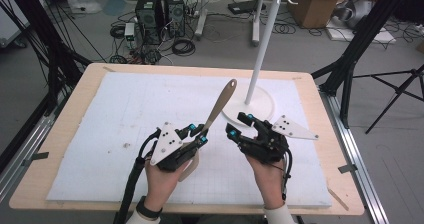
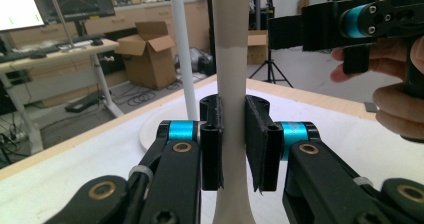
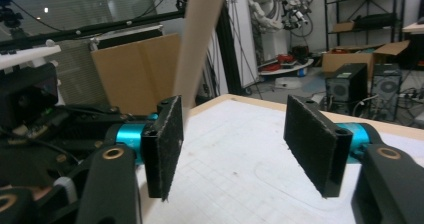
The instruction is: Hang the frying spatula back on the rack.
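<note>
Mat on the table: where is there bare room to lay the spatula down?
The white mat is bare left of the left hand-held gripper, out to the table's left edge. It is crowded around the spatula, the right hand-held gripper and the stand's base.

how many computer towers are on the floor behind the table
2: two black computer towers stand side by side on the floor beyond the table's far left edge, cables around them. Others may be out of frame.
</note>
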